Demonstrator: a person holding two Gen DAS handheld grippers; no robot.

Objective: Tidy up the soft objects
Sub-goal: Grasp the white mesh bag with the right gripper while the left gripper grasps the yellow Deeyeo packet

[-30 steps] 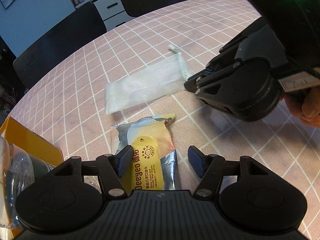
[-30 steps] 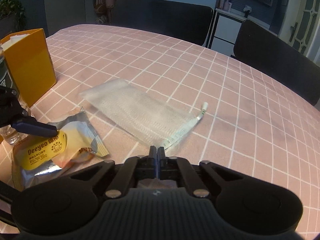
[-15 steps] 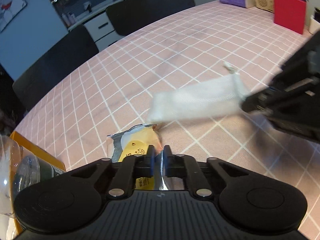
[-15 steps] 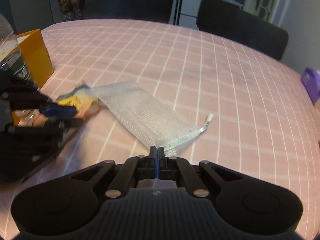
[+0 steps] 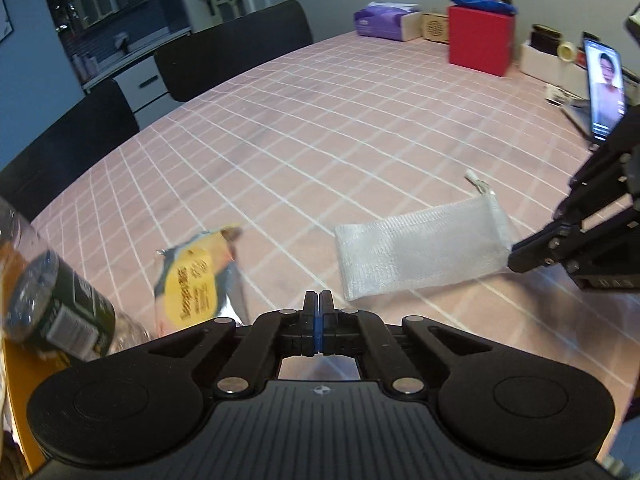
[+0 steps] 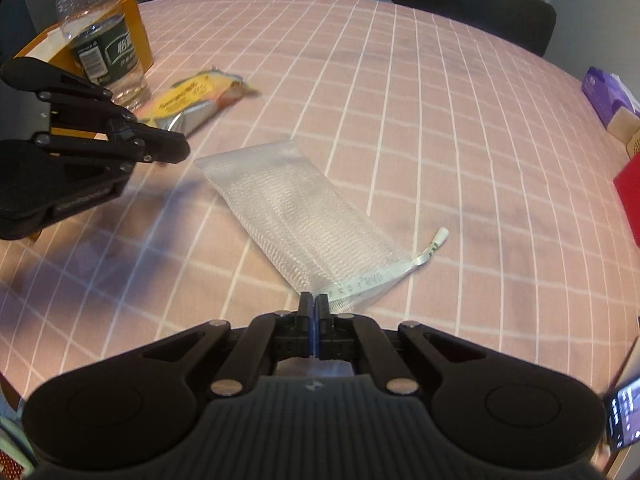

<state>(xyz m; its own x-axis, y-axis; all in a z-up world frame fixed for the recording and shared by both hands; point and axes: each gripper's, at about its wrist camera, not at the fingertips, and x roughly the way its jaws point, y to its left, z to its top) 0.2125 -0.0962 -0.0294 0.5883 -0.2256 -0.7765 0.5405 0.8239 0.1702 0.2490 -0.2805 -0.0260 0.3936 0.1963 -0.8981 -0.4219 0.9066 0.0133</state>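
The right gripper [image 6: 315, 300] pinches the mesh pouch [image 6: 292, 216] by its ribboned edge on the table while the left gripper [image 5: 319, 298], clamped on the wipes packet [image 5: 192, 284], could tear or drop its thin corner

**Open worktop ahead, clutter to the left**

Beyond the right gripper's fingers [image 6: 313, 300], the worktop [image 6: 400, 92] lies open. Left of them, the bottle [image 6: 104, 48] and yellow box [image 6: 138, 28] block passage; the red box [image 5: 480, 40] stands far ahead of the left fingers.
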